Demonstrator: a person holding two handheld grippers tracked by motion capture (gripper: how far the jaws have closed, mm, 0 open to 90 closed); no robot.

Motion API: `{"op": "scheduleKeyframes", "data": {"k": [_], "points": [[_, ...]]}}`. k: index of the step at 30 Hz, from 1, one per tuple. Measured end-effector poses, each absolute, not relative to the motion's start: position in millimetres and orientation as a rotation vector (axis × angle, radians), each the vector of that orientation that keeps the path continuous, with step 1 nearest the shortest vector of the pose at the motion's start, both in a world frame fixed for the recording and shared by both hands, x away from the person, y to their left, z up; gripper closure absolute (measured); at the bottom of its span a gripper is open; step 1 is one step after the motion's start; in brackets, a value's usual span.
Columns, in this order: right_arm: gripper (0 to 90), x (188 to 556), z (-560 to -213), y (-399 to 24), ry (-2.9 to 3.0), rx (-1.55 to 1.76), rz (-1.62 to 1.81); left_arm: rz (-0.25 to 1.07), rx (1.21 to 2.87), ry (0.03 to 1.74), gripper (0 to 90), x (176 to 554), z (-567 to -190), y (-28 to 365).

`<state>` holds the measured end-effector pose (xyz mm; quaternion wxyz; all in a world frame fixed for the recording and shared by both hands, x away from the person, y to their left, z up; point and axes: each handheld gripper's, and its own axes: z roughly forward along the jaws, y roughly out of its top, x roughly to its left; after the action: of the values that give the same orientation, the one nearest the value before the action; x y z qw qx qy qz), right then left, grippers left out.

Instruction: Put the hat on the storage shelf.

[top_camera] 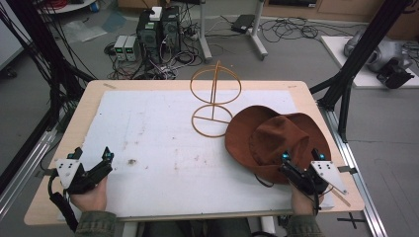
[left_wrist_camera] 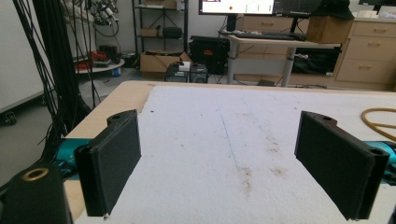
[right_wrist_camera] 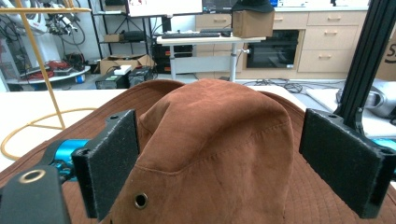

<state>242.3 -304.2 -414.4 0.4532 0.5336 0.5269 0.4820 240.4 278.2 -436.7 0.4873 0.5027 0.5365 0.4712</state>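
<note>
A wooden table (top_camera: 89, 106) fills the middle of the high view, most of its top covered by a white foam sheet (top_camera: 163, 143) marked with a few brown stains. At the right of the frame a brown suede hat (top_camera: 276, 140) with a wide brim lies on the sheet, crown up and dented. Just beside it, toward the upper centre of the frame, stands a yellow wire hat stand (top_camera: 215, 96): a flat ring on the sheet, an upright rod, and a larger ring higher up. The hat's brim edge meets or overlaps the lower ring; which of the two is hard to tell.

The left gripper (top_camera: 90, 157) sits at the lower left of the high view, held in a hand (top_camera: 91, 195) at the table's near edge, well apart from the hat. In the left gripper view its jaws stand wide apart with nothing but the stained sheet between them.

The right gripper (top_camera: 301, 158) is at the lower right of the high view, over the near brim of the hat. In the right gripper view its jaws are spread wide, one on either side of the hat's crown (right_wrist_camera: 219, 135), not pressing on it. A metal eyelet (right_wrist_camera: 140, 200) shows low on the crown's side.

On the floor beyond the table lie cables and computer towers (top_camera: 158, 29).
</note>
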Motion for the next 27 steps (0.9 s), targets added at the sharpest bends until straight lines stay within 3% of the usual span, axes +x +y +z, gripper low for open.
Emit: {"op": "scheduleKeyframes", "data": {"k": [27], "points": [[11.5,251.1,-411.7,-286.2,1.377,1.365,1.132,1.139,1.209,1.306,14.7,240.0,-435.3,279.2]]}}
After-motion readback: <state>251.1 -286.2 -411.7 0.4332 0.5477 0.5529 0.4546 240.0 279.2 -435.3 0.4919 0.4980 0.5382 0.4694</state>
